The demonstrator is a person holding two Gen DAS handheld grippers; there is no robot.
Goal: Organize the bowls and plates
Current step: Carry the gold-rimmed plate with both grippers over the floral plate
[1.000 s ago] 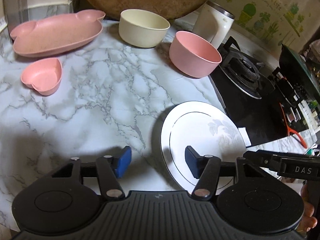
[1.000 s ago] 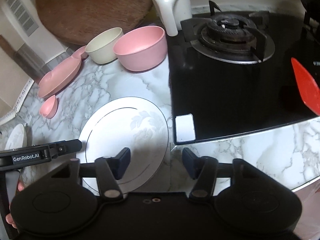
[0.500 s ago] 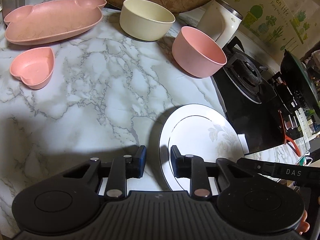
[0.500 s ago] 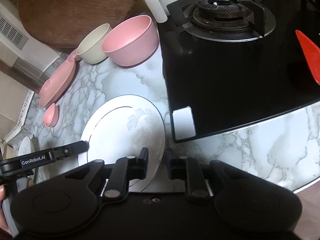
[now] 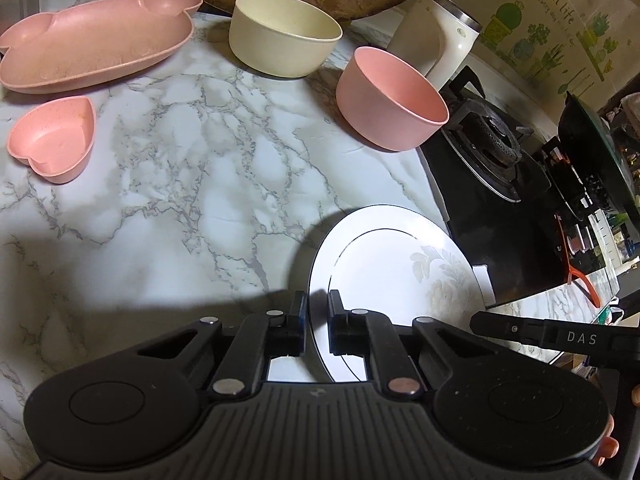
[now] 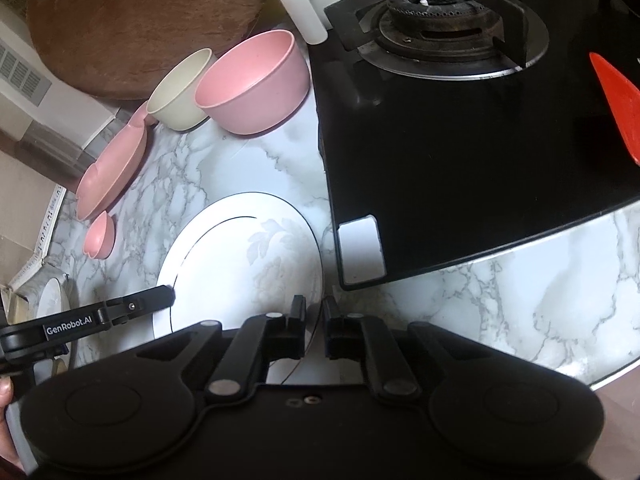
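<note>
Marble counter: both grippers pinch white plate.

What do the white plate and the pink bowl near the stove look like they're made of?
White plate: likely glazed ceramic or porcelain; glossy, thin dark rim line, faint grey floral print. Pink bowl: probably plastic or a fibre composite; matte, thick wall, fine speckles, no shine. Neither can be confirmed by look alone.
</note>
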